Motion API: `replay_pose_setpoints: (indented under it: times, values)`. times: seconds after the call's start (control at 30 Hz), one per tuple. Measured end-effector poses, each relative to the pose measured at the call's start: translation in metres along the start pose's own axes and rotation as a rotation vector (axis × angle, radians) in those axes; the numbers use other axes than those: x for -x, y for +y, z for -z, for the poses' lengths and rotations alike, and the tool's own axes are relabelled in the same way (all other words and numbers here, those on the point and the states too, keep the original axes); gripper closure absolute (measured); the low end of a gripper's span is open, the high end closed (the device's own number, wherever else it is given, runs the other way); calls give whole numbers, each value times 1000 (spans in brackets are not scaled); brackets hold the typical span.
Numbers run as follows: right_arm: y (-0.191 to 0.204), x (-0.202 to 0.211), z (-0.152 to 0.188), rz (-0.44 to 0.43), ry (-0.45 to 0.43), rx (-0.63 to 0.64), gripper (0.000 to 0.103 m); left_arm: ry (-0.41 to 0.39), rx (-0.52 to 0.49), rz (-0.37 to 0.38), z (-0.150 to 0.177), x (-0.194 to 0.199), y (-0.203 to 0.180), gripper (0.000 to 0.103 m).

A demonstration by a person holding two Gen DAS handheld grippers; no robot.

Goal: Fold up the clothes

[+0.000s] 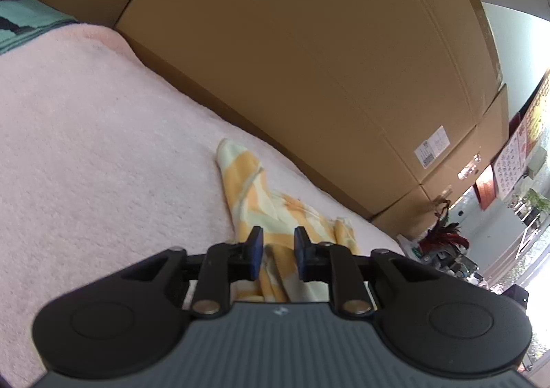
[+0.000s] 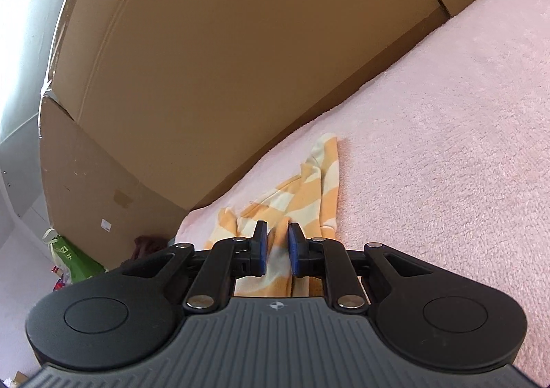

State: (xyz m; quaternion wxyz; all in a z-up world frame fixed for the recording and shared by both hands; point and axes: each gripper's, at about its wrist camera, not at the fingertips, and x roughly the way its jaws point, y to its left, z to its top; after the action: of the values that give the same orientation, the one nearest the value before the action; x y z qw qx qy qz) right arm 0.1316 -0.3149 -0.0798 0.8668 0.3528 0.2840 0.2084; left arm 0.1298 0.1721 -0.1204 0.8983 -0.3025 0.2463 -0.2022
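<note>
The striped garment (image 1: 261,195), orange and cream, lies bunched on a pink fleece blanket (image 1: 103,147), close to the wall of big cardboard boxes (image 1: 309,61). In the left wrist view it runs from the claw toward 11 o'clock, ending in a narrow tip. In the right wrist view it runs toward 1 o'clock.

The left claw (image 1: 278,252) stands narrow, with a gap between its blue pads. Cloth shows in that gap, but the pads do not seem to press on it, so I judge this grip loose or let go. The right claw (image 2: 276,250) is narrower, and a fold of the garment sits pinched between its pads.

The step in hand looks like laying the garment out, or drawing a fold across it, with one corner in each claw. To do it well:

- The left claw should take a firm bite of a single edge before any pull, or the cloth slides out and bunches again.
- Both claws should stay low over the blanket and move evenly, so the fabric spreads flat instead of twisting.
- The fleece probably drags on the cloth, so a slight lift before shifting helps.
- Steer clear of the boxes at 12 o'clock, because the garment lies near them.

How the hidden part under the claws lies cannot be told.
</note>
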Motion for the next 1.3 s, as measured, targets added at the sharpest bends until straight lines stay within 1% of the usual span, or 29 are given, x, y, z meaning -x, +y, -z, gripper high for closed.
replay_pose_setpoints:
  times: [0.07,0.13,0.2,0.23,0.27,0.3,0.33,0.37,0.4,0.47,0.57,0.63,0.67,0.7,0.73,0.83,0.9,0.93,0.97,1.07,1.13,1.17,1.2,1.23,1.27,1.3]
  values:
    - [-2,-5,4,36,24,-7,89,-3,-3,-26,-2,-4,1,86]
    - [-4,-4,8,52,19,-5,89,-4,2,-18,-3,-3,3,86]
    - [-4,1,8,58,6,-9,89,-9,5,-14,-4,0,4,78]
    - [-5,5,8,54,-2,-16,84,-21,3,-18,-4,6,5,77]
    - [-6,10,7,52,-15,-20,73,-32,-3,-22,-5,14,5,76]
    - [-6,18,6,52,-35,-13,70,-40,-16,-25,-5,24,6,72]
    - [-5,26,5,52,-59,4,69,-43,-32,-26,-5,33,5,67]
    - [-4,36,5,53,-84,29,69,-37,-50,-25,-3,42,4,56]
    - [-2,45,5,54,-108,58,69,-22,-68,-24,0,50,1,48]
    - [5,62,7,38,-141,127,69,14,-107,-13,11,63,-7,46]
    - [24,77,20,-11,-151,266,69,63,-190,-9,33,68,-24,42]
    - [37,74,31,3,-140,376,69,78,-241,-37,45,61,-33,42]
    - [43,70,36,15,-134,432,69,89,-256,-50,50,57,-36,46]
    - [46,63,41,35,-119,465,70,101,-248,-57,54,50,-37,51]
    - [47,53,44,58,-98,471,71,101,-235,-60,56,45,-37,51]
    - [39,31,40,133,-66,403,75,82,-221,-70,51,40,-40,59]
    - [34,24,33,166,-63,339,74,84,-150,-45,43,41,-33,63]
    - [33,20,32,183,-54,326,69,89,-111,-30,40,41,-29,63]
    - [32,17,32,199,-37,319,66,98,-93,-24,40,42,-27,63]
    - [33,17,38,196,-50,304,63,121,-118,-40,46,46,-27,61]
    - [34,24,41,177,-70,310,63,89,-162,-67,49,56,-32,62]
    - [35,27,42,170,-81,317,63,53,-187,-92,50,63,-36,59]
    - [37,31,43,164,-92,324,63,22,-216,-115,50,69,-39,54]
    - [38,35,44,159,-100,336,63,-2,-255,-135,51,72,-44,51]
    - [38,40,45,156,-107,350,63,-13,-280,-139,51,74,-47,49]
    - [39,44,46,152,-106,362,63,1,-282,-119,52,73,-49,49]
